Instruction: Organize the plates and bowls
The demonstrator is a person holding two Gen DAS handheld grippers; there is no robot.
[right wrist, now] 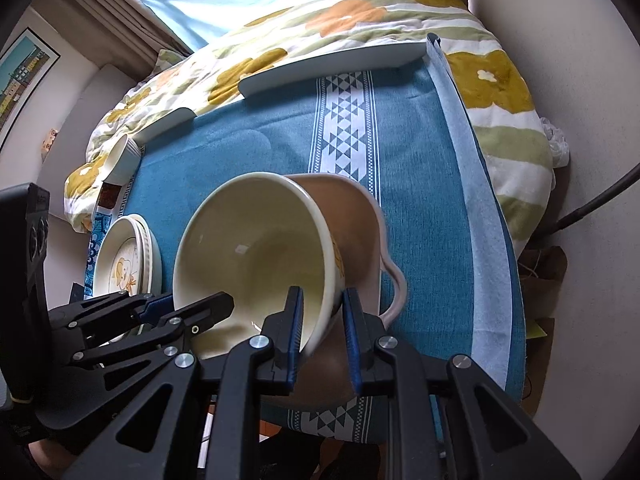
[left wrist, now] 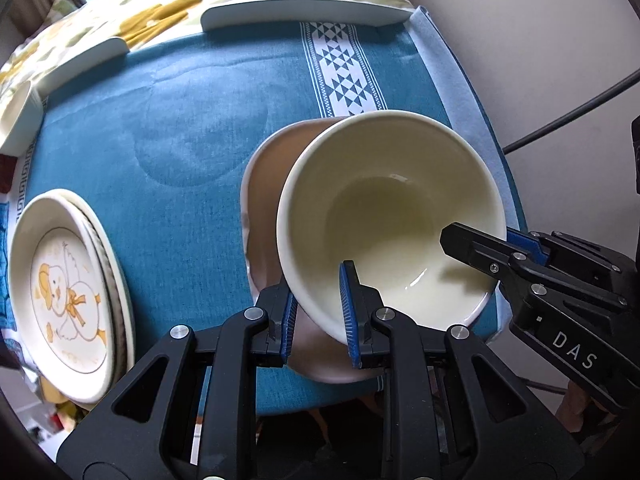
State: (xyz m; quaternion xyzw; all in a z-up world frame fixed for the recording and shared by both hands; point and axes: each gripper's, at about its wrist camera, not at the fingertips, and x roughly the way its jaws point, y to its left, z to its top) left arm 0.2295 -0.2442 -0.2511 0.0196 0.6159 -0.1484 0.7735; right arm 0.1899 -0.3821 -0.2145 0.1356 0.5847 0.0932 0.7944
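Cream-glazed and tilted steeply, the bowl (left wrist: 384, 216) leans inside a brown dish (left wrist: 264, 216) near the surface's front edge, its opening turned toward both cameras. The left gripper (left wrist: 318, 312) has its jaws clenched on the bowl's near-left rim, one blue pad inside and one outside. The right gripper (right wrist: 322, 332) is likewise clamped on the rim at the other side, one finger inside the bowl. The brown dish has a looped handle (right wrist: 394, 284) sticking out toward the right edge of the teal cloth (left wrist: 172, 120). Well to the left, a stack of plates (left wrist: 68, 296) with a duck picture sits at the cloth's left border. Between them and toward the far edge, the cloth lies open. White trays (left wrist: 304, 14) line the far edge against a floral blanket (right wrist: 360, 20).
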